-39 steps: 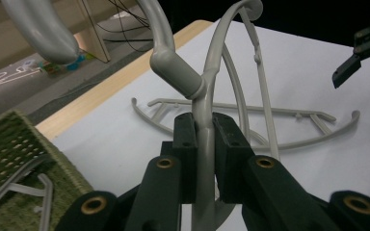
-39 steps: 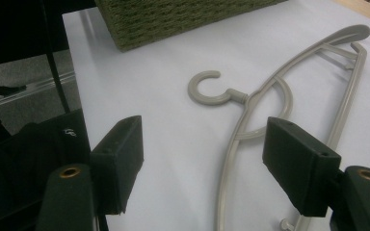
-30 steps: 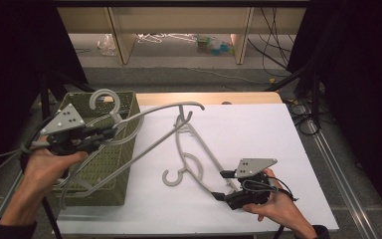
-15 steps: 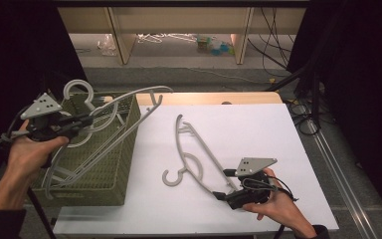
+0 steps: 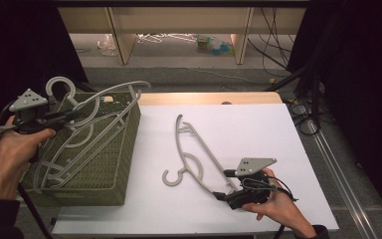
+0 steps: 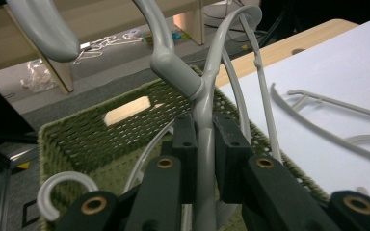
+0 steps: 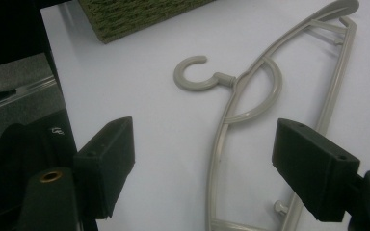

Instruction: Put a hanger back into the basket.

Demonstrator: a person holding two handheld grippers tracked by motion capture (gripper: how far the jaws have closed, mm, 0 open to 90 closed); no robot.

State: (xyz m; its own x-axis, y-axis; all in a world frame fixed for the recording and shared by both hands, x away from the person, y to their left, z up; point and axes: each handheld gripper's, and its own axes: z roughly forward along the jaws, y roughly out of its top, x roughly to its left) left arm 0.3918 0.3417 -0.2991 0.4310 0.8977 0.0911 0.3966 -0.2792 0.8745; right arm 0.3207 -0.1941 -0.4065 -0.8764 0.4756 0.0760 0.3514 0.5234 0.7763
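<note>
The left gripper (image 6: 204, 144) clamps a grey plastic hanger (image 6: 200, 91) by its neck above the green woven basket (image 5: 114, 164) for stowing, while the right gripper (image 7: 202, 168), jaws apart, faces a second grey hanger (image 7: 250, 106) ahead, ready to grasp.

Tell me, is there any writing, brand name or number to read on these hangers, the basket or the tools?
None that reads.
A small pale embossed mark sits on the right gripper's black body, left of its jaws in the right gripper view; too small and blurred to read.
The held hanger, the hanger on the table, the green woven basket and the white tabletop carry no lettering that I can see.
</note>
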